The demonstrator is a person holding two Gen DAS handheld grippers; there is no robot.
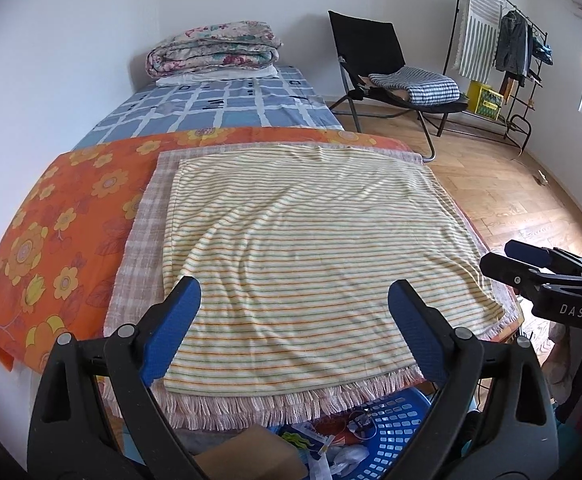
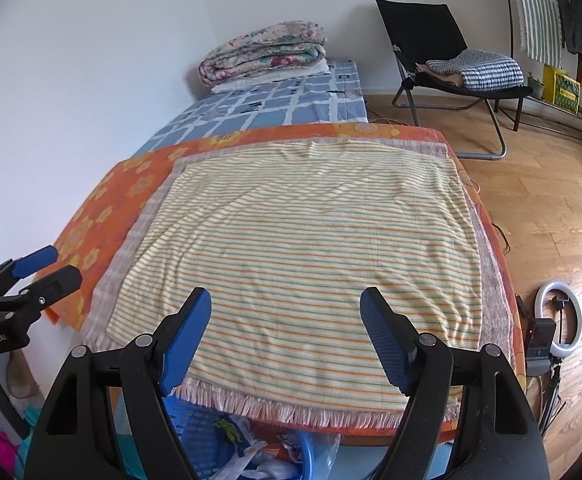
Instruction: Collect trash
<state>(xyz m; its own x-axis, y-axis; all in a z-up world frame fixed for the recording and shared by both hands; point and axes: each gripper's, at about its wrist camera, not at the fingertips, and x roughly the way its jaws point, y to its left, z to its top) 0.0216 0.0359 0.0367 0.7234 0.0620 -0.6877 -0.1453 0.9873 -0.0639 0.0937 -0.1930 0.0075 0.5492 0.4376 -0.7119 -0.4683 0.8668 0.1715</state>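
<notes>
My left gripper (image 1: 294, 294) is open and empty, held above the near edge of a yellow striped towel (image 1: 307, 240) spread on a table. My right gripper (image 2: 285, 300) is open and empty over the same towel (image 2: 303, 248). The right gripper also shows at the right edge of the left wrist view (image 1: 531, 264), and the left gripper at the left edge of the right wrist view (image 2: 39, 268). A blue plastic basket (image 1: 395, 436) holding wrappers and plastic trash (image 1: 331, 448) sits below the table's near edge; it also shows in the right wrist view (image 2: 195, 428).
An orange flowered cloth (image 1: 51, 236) lies under the towel. Beyond is a bed (image 1: 219, 108) with a folded quilt (image 1: 215, 48). A black folding chair (image 1: 387, 68) and a clothes rack (image 1: 507, 52) stand on the wood floor at right. A ring light (image 2: 563, 320) stands beside the table.
</notes>
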